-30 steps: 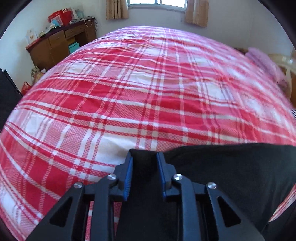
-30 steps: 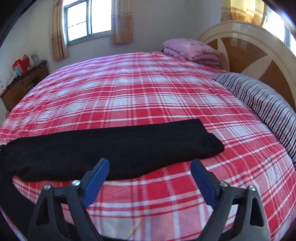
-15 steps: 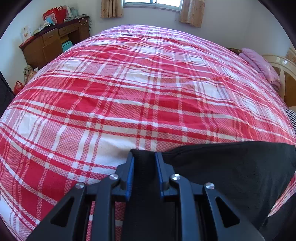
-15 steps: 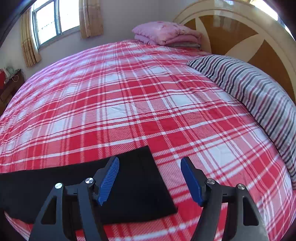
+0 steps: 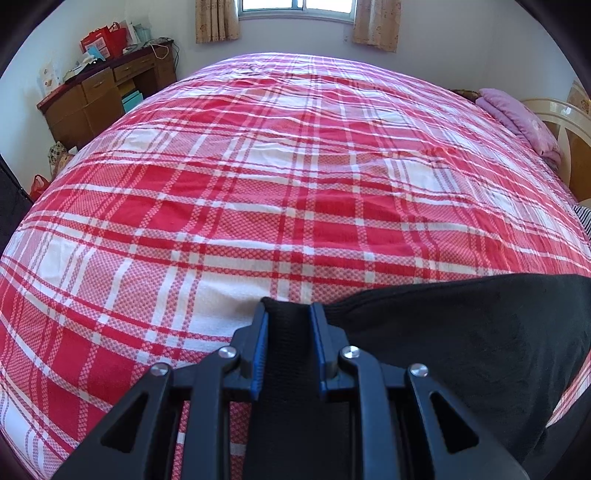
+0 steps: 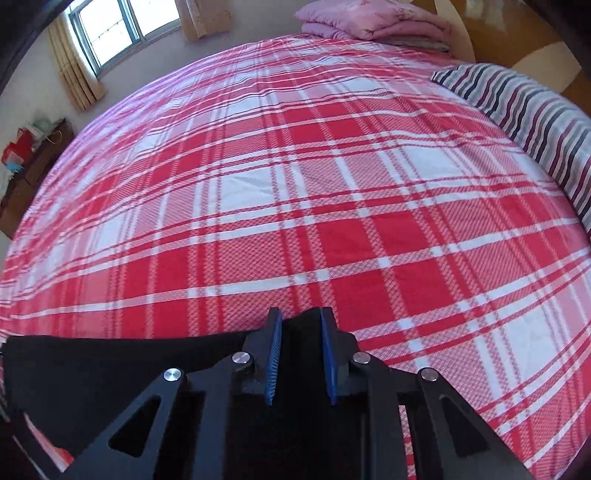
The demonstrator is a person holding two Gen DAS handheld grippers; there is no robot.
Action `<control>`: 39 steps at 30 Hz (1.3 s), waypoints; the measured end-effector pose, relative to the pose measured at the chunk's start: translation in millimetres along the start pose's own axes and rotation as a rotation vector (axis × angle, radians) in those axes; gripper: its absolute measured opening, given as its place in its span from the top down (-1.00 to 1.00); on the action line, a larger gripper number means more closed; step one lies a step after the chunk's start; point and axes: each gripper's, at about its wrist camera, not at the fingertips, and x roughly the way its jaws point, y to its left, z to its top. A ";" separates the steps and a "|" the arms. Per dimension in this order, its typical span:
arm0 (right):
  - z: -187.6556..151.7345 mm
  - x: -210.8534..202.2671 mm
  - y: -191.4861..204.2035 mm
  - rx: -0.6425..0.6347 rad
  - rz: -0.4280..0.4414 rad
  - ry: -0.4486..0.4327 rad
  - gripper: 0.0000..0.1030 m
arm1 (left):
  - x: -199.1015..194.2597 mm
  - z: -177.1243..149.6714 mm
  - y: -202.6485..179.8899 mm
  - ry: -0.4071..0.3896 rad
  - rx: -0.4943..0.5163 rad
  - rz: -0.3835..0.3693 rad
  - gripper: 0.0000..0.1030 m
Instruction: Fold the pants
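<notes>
Red-and-white plaid bedding (image 5: 280,192) is seen covering a large bed that fills most of both views. At about 10 o'clock in the left wrist view, a brown wooden desk (image 5: 99,99) is set against the wall, with red bags and clutter on top; curtains (image 5: 375,22) are hung beside a window at 12 o'clock. A striped pillow (image 6: 532,114) is laid at 2 o'clock in the right wrist view, and folded pink blankets (image 6: 373,20) are stacked at 1 o'clock near the headboard.

Black pants (image 5: 461,339) are spread along the near edge of the bed, at 4 o'clock in the left wrist view and at 8 o'clock in the right wrist view. One end of the fabric is clamped between the blue pads of the left gripper (image 5: 287,343), the cloth being seen bunched between them. The other end is pinched by the right gripper (image 6: 300,356), whose jaws are drawn close together on a raised fold of the dark fabric.
</notes>
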 end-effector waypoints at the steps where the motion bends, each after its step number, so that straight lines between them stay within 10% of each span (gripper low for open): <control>1: -1.0 -0.9 1.0 -0.003 0.004 0.002 0.72 | 0.3 0.4 -0.2 0.000 0.003 0.001 0.58; 18: -23.3 -110.7 32.5 -0.076 -0.015 -0.265 0.79 | -30.9 -1.8 6.8 -0.089 0.002 -0.055 0.77; 39: -154.5 -227.0 -0.6 0.007 0.071 -0.485 0.81 | -124.8 -45.6 28.1 -0.329 0.014 -0.231 0.82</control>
